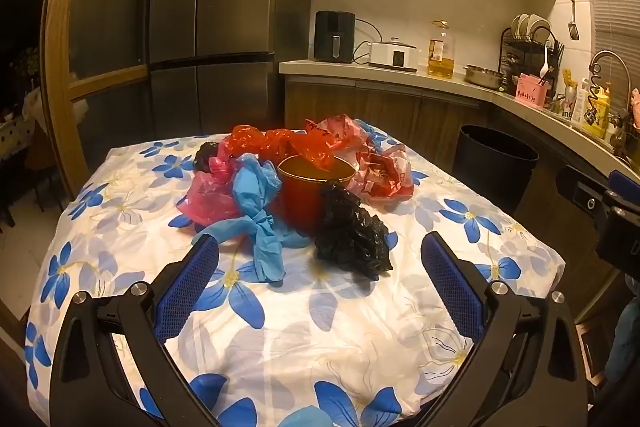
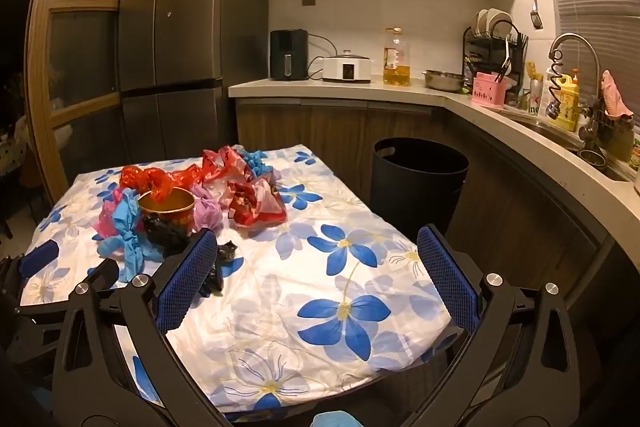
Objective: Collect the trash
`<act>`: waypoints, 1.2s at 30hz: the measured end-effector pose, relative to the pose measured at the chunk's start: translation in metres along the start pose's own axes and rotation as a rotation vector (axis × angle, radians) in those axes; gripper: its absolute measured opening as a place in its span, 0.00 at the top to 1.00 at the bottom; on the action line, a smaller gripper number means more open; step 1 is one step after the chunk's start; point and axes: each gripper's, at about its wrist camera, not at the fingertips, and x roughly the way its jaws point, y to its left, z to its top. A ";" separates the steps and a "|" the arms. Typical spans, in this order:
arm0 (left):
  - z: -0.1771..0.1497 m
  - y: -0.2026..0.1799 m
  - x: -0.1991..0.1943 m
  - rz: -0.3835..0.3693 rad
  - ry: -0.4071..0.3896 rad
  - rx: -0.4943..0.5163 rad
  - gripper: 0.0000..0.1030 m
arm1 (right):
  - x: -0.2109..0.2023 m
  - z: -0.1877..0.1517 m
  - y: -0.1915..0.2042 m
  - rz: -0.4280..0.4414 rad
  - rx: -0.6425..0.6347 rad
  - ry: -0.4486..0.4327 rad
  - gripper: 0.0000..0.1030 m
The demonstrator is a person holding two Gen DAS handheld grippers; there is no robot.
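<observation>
Both grippers hover over the near part of the table with jaws spread fully wide and nothing between the blue pads. Left gripper (image 1: pixel 320 279): the gap frames bare cloth, with the trash pile just beyond the fingertips. Right gripper (image 2: pixel 318 273): the gap frames bare cloth; its left finger overlaps the black bag in the picture, but whether the two touch cannot be told.

Trash location: the pile sits on the far half of the table, toward its left side in the right wrist view.
- Black crumpled bag (image 1: pixel 352 235): nearest item, at the front right of the cup.
- Blue knotted bag (image 1: pixel 256 211): front left of the cup, trailing toward the left gripper.
- Red paper cup (image 1: pixel 308 195): upright, at the centre of the pile, with a strip of red film hanging into its mouth.
- Pink bag (image 1: pixel 208 195): left of the blue bag.
- Red bags (image 1: pixel 276 143): behind the cup.
- Red-and-white printed bag (image 1: pixel 384 179): right of the cup.
- Lilac bag (image 2: pixel 208 211): just right of the cup in the right wrist view.

Floral tablecloth (image 1: pixel 312 339) covers the table. Black bin (image 2: pixel 418 175) stands on the floor beyond the table's right edge, open-topped, beside the counter (image 2: pixel 344 87). Refrigerator (image 2: pixel 176 27) stands behind the table.
</observation>
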 end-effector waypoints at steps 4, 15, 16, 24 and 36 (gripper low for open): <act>0.000 0.001 -0.001 -0.003 -0.003 -0.002 0.05 | 0.000 0.000 0.000 -0.001 -0.002 -0.001 0.04; -0.002 0.003 0.000 -0.005 -0.001 0.000 0.05 | 0.000 0.000 0.001 0.000 -0.001 -0.004 0.04; -0.002 0.003 0.000 -0.006 -0.002 0.001 0.05 | 0.000 0.000 0.001 -0.001 -0.001 -0.004 0.04; 0.001 -0.004 -0.004 -0.006 -0.002 -0.003 0.05 | -0.001 0.001 0.000 -0.002 0.000 -0.006 0.04; 0.002 -0.005 -0.005 -0.009 -0.003 -0.002 0.05 | -0.002 0.002 -0.001 -0.002 0.001 -0.009 0.04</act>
